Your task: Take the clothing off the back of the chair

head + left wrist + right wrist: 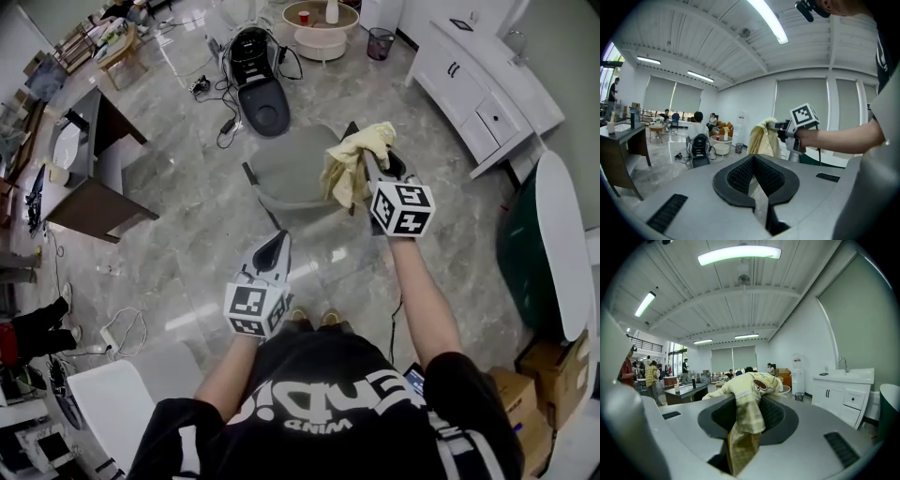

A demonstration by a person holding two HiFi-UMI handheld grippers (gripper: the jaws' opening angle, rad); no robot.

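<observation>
A pale yellow garment (349, 161) hangs bunched from my right gripper (367, 157), which is shut on it above the right side of the grey chair (286, 169). In the right gripper view the cloth (749, 392) drapes out between the dark pads (776, 416) and hangs down in front of them. My left gripper (275, 246) is lower and nearer to me, left of the chair, shut with nothing in it. In the left gripper view its tips (753, 158) meet, and the right gripper (780, 125) shows beyond them with the garment (763, 139) hanging from it.
A black bag (258, 80) with cables lies on the floor beyond the chair. A dark desk (89, 183) stands at the left, a white cabinet (483, 89) at the right, cardboard boxes (553, 370) at the lower right. Marble floor surrounds the chair.
</observation>
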